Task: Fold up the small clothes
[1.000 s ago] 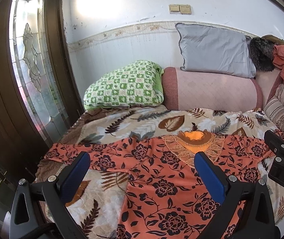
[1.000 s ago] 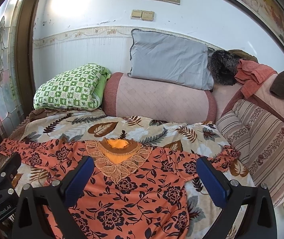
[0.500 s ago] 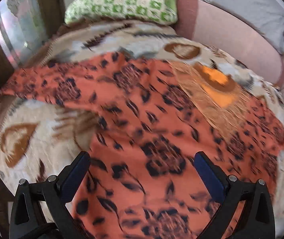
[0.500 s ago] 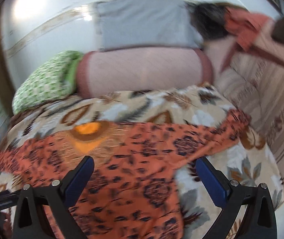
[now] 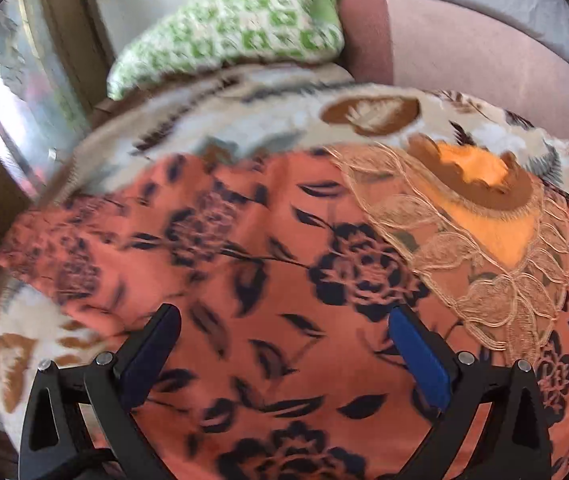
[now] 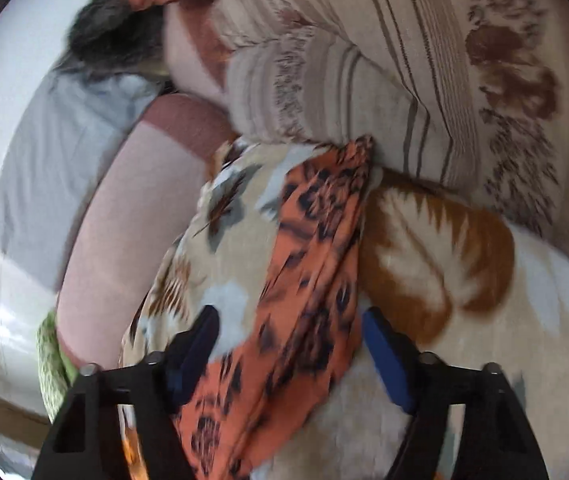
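Orange floral garment (image 5: 268, 264) spread flat on leaf-print blanket (image 5: 244, 120), lace neckline (image 5: 484, 240) toward the pillows. One sleeve (image 6: 316, 240) reaching toward striped cushion (image 6: 364, 80). Left tool (image 5: 284, 344) spread wide above the garment's body. Right tool (image 6: 290, 344) likewise wide, astride the sleeve, gripping nothing. Green checked pillow (image 5: 236, 36) behind.

An orange top (image 5: 268, 264) with black flowers and a lace neckline lies spread flat on the bed, its sleeve (image 6: 316, 240) stretched out
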Available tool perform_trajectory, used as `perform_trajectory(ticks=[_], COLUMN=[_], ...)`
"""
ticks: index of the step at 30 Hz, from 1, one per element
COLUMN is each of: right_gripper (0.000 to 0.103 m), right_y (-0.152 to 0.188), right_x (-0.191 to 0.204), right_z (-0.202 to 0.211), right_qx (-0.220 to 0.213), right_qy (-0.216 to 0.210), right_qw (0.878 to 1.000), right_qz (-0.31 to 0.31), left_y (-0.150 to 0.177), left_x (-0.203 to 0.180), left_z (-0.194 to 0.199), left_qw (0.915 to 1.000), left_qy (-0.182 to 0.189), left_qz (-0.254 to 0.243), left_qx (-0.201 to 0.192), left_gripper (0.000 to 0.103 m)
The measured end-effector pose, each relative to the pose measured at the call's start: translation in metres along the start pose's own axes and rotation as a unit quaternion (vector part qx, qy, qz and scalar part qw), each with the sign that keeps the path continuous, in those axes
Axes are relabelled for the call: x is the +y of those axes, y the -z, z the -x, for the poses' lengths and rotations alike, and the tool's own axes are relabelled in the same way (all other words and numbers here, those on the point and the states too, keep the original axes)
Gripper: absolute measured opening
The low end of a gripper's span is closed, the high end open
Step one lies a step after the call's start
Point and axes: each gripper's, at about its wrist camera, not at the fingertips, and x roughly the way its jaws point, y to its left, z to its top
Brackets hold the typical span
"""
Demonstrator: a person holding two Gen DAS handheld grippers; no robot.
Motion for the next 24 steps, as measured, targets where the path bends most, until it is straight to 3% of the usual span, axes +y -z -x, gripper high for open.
perform_trajectory(ticks=[3,4,7,8,10,13,15,18,22,24], right_gripper=[0.052,0.042,0.035,0.023,0.009,0.006,0.005,0.005,0.005,0.005], right_y=[-0.027,-0.034,-0.049,-0.051,-0.053,-0.048,-0.042,-0.030,0.002,0.027], right_x=[-0.007,-0.010,-0.016,-0.016,-0.018,-0.004,0.011,0.043,0.100,0.138], right_z=[-0.024,-0.033,-0.057,-0.064,-0.074,-0.064,-0.047,-0.021,0.008,0.014], right_qx=[-0.006,-0.002,0.000,0.003,0.011,-0.015,-0.037,-0.043,-0.008,0.015], right_qy=[0.017,0.027,0.040,0.054,0.073,0.058,0.033,-0.040,-0.147,-0.177], right_qw=[0.999,0.999,0.998,0.998,0.996,0.998,0.999,0.998,0.988,0.982], right_qz=[-0.032,-0.037,-0.048,-0.045,-0.042,-0.021,-0.003,0.015,0.041,0.071], left_y=[-0.001,-0.002,-0.002,-0.003,-0.003,-0.002,0.000,0.001,-0.002,-0.003], left_x=[-0.011,-0.013,-0.023,-0.021,-0.018,-0.008,0.000,-0.005,0.000,0.010], left_z=[-0.002,-0.004,-0.021,-0.022,-0.021,-0.026,-0.027,-0.024,-0.020,-0.010], left_qw=[0.9995,0.9993,0.9984,0.9984,0.9990,0.9996,0.9991,0.9993,0.9970,0.9974], left_qy=[-0.010,-0.013,-0.018,-0.017,-0.010,0.016,0.034,0.026,0.048,0.051], left_qz=[-0.023,-0.029,-0.053,-0.053,-0.043,-0.014,0.005,-0.007,-0.013,0.002], left_qx=[-0.018,-0.021,0.007,0.006,0.004,0.017,0.024,0.027,0.059,0.050], left_gripper=[0.103,0.103,0.103,0.103,0.103,0.103,0.103,0.103,0.103,0.103])
